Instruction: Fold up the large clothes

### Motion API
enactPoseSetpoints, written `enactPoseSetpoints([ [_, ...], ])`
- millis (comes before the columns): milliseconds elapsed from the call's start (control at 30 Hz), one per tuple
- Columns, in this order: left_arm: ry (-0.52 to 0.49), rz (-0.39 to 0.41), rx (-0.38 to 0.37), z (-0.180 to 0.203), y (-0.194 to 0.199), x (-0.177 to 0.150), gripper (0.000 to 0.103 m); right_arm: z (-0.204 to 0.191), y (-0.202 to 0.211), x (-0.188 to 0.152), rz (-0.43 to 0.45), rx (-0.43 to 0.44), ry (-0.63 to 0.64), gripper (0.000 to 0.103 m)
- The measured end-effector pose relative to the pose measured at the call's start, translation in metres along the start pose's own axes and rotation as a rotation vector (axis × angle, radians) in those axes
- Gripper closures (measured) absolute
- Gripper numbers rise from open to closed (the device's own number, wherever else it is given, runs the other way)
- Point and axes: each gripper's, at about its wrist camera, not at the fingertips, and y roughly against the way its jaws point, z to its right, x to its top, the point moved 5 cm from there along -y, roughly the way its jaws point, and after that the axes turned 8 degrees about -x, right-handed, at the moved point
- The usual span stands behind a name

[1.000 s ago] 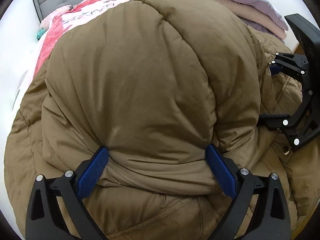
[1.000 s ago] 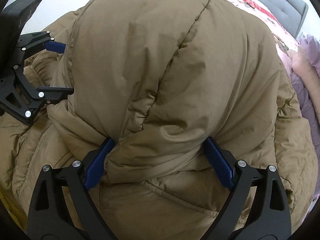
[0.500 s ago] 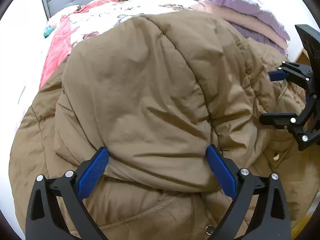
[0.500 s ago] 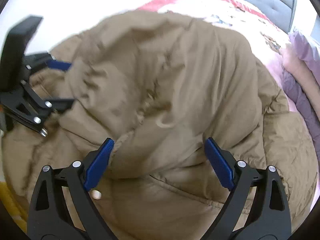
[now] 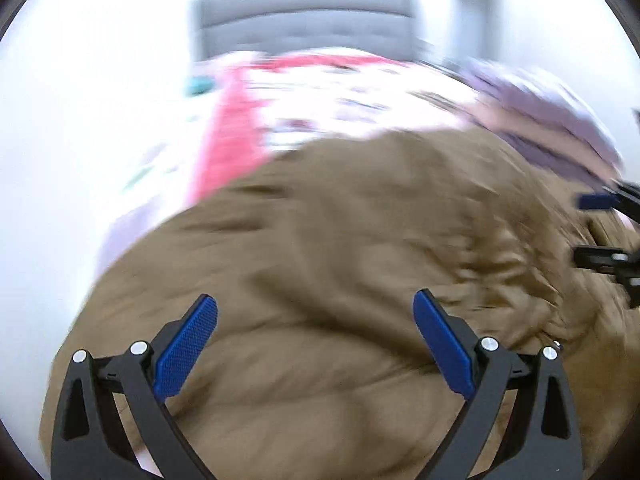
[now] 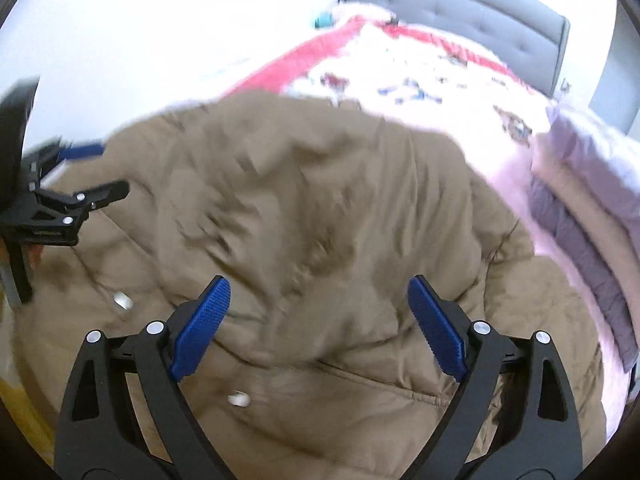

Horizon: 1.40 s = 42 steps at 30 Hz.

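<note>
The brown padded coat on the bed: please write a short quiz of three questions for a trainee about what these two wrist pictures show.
1. True or false: the left gripper is shut on the brown padded coat.
2. Which stands behind the patterned bedspread? A) a wooden door B) a grey padded headboard C) a mirror
3. Fill in: the folded blankets lie to the ____ of the coat in the right wrist view.

Key:
1. False; its jaws stand wide apart, as do those of the right gripper.
2. B
3. right
</note>
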Motion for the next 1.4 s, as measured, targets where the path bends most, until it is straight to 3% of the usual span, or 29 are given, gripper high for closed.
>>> enactPoseSetpoints([
  [100, 0.251, 0.056, 0.181, -0.063, 0.044, -0.021, 0.006, -0.014, 0.018, 0.023, 0.039, 0.046, -0.058, 0.008],
  [133, 0.373, 0.079, 0.258, -0.089, 0.061, -0.036, 0.006, -0.019, 0.023, 0.025, 0.035, 0.067, -0.078, 0.008],
  [200, 0.616, 0.117, 0.325, -0.130, 0.084, -0.068, 0.006, -0.036, 0.023, 0.036, -0.003, 0.126, -0.118, 0.008],
  [267, 0.920, 0.151, 0.341, -0.168, 0.099, -0.112, 0.006, -0.055, 0.023, 0.045, -0.030, 0.157, -0.134, 0.008],
  [367, 1.192, 0.207, 0.338, -0.194, 0.105, -0.159, 0.006, -0.085, 0.021, 0.054, -0.048, 0.207, -0.127, 0.008],
  [567, 1.740, 0.434, 0.295, -0.231, 0.097, -0.245, 0.006, -0.142, 0.016, 0.069, -0.099, 0.272, -0.042, 0.008],
  [733, 1.946, 0.558, 0.310, -0.256, 0.089, -0.282, 0.006, -0.172, 0.010, 0.078, -0.121, 0.297, 0.041, 0.008],
  [767, 1.956, 0.588, 0.289, -0.260, 0.088, -0.285, 0.006, -0.177, 0.008, 0.080, -0.127, 0.305, 0.054, 0.008],
  [833, 1.994, 0.645, 0.234, -0.271, 0.083, -0.293, 0.018, -0.182, 0.005, 0.082, -0.135, 0.313, 0.069, 0.008],
  [867, 2.006, 0.649, 0.230, -0.273, 0.082, -0.294, 0.033, -0.186, 0.004, 0.083, -0.144, 0.319, 0.073, 0.008],
  [900, 2.011, 0.659, 0.235, -0.275, 0.082, -0.295, 0.054, -0.188, 0.002, 0.083, -0.151, 0.323, 0.074, 0.008],
  [1000, 1.911, 0.614, 0.291, -0.271, 0.092, -0.281, 0.086, -0.190, -0.001, 0.084, -0.169, 0.336, 0.066, 0.008],
  [1133, 1.732, 0.580, 0.369, -0.259, 0.119, -0.232, 0.095, -0.185, -0.001, 0.083, -0.171, 0.325, 0.061, 0.008],
  [1267, 1.483, 0.612, 0.331, -0.242, 0.152, -0.149, 0.096, -0.162, 0.003, 0.079, -0.162, 0.297, 0.019, 0.008],
  [1400, 1.137, 0.647, 0.235, -0.208, 0.168, -0.032, 0.096, -0.126, 0.007, 0.072, -0.159, 0.258, -0.075, 0.008],
])
